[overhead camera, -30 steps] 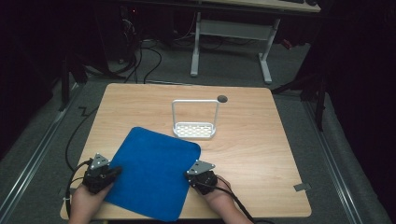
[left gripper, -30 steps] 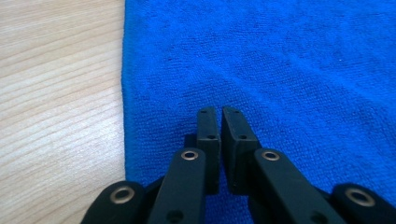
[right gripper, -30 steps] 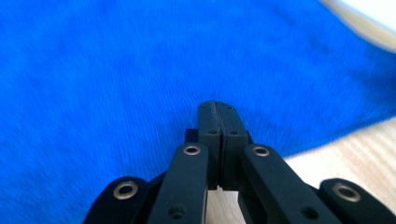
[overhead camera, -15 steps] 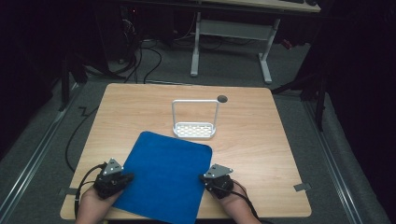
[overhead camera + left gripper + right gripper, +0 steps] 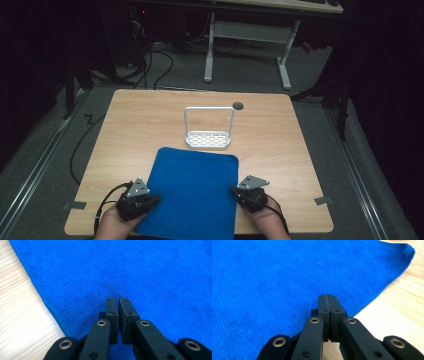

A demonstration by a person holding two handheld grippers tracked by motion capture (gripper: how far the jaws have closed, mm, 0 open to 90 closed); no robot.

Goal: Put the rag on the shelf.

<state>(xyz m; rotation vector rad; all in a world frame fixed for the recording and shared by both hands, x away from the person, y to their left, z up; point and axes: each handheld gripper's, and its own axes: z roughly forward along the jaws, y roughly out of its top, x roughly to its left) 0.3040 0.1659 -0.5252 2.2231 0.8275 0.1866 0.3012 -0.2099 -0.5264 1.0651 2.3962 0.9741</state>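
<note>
From the high view I see the blue towel [image 5: 192,192] flat on the table [image 5: 280,150], just in front of the white wire rack [image 5: 209,131]; my left gripper [image 5: 150,200] and right gripper [image 5: 235,190] flank its near edges. Left gripper view: jaws nearly together over the towel [image 5: 125,270], holding nothing I can confirm; they could skid. Right gripper view: jaws pressed together at the towel [image 5: 274,277] edge; grip uncertain.

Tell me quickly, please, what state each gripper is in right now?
Left gripper: nearly shut over the blue towel, a narrow gap left.
Right gripper: shut at the towel's edge.
</note>
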